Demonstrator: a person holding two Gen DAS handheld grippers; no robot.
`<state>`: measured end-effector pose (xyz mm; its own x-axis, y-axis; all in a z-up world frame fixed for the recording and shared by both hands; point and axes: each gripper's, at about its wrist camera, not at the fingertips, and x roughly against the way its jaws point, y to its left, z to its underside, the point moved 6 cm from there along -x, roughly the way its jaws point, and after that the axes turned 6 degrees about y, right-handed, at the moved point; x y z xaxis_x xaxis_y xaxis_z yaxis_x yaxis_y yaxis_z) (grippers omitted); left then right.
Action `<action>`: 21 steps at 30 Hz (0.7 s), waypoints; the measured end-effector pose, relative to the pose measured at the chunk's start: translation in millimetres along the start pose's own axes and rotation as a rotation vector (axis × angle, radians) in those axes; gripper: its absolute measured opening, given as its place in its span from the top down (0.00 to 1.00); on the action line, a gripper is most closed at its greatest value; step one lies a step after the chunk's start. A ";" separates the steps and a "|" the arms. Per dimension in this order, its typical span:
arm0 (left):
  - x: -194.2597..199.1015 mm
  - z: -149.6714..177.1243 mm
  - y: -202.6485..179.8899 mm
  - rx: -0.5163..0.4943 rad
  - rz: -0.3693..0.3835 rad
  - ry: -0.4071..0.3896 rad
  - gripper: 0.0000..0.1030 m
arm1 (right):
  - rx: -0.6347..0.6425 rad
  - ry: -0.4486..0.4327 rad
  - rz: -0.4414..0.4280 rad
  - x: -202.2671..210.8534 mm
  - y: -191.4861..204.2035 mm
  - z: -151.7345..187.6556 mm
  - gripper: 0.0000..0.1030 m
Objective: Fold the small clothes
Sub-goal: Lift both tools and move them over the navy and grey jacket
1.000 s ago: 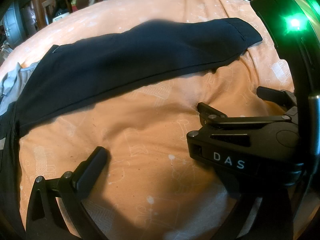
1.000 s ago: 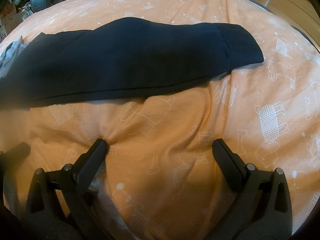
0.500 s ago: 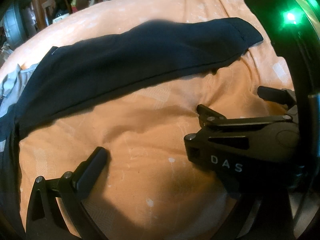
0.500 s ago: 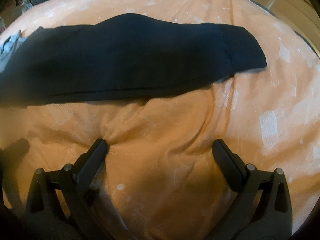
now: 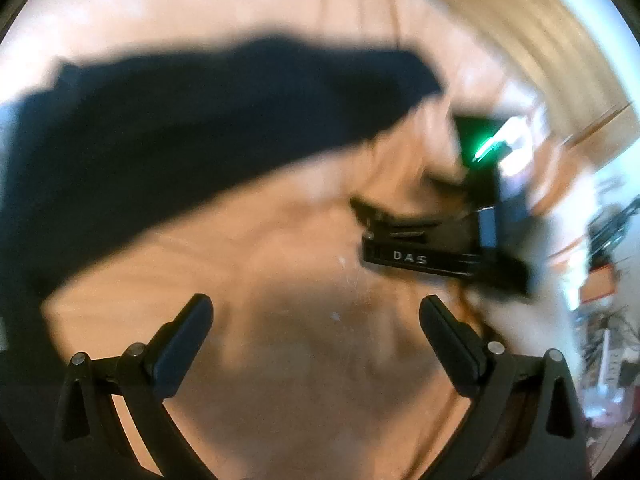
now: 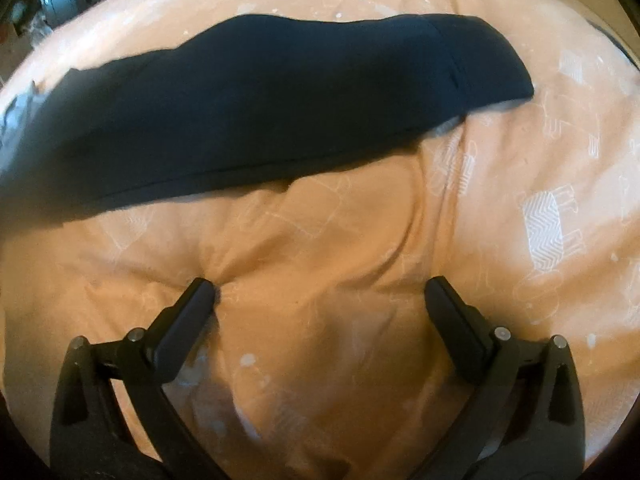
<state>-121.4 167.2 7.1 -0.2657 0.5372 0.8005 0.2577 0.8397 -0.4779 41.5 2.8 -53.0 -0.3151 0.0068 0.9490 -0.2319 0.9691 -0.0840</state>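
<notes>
The dark garment is lying flat across the upper half of the right wrist frame on the orange bedcover; the left gripper and right gripper are both gaping, empty; judged step: pre-grasp approach; next, seizing a garment end.

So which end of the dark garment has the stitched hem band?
The right end of the dark garment, where a seam line crosses it; the left end runs off toward the picture's edge.

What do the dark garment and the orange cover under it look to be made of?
Dark garment: navy knit, probably cotton jersey; matte, limp, with a stitched seam at its right end. Orange cover: soft woven fabric, likely cotton; it wrinkles and carries white printed animals.
</notes>
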 end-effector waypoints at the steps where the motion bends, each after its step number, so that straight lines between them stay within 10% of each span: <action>1: 33.7 -1.5 6.4 -0.006 -0.003 -0.081 0.00 | 0.011 -0.002 0.000 0.2 -0.2 -0.5 0.00; 3: 92.8 -5.5 24.7 -0.023 -0.077 -0.243 0.00 | 0.015 0.000 -0.007 0.4 -1.1 -1.3 0.00; 7: 224.7 1.6 81.4 -0.032 -0.458 -0.695 0.00 | -0.018 -0.014 -0.107 18.8 -8.0 -2.3 0.01; 10: 276.5 16.8 138.3 0.105 -0.536 -0.890 0.00 | -0.090 -0.131 -0.230 69.3 -21.1 -20.9 0.01; 14: 279.0 21.0 223.6 0.331 -0.498 -0.818 0.00 | -0.191 -0.448 -0.396 138.1 -43.1 -50.9 0.00; 17: 277.5 35.2 239.2 0.335 -0.550 -0.839 0.00 | -0.301 -0.337 -0.536 118.5 -64.1 -56.2 0.00; 21: 263.3 43.3 253.6 0.311 -0.571 -0.782 0.00 | -0.435 -0.204 -0.359 109.9 -85.9 -8.5 0.00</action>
<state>-166.2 525.1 81.0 -0.8352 -0.1426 0.5311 -0.3213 0.9104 -0.2608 34.6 -77.6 61.1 -0.4673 -0.3452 0.8139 0.0284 0.9143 0.4040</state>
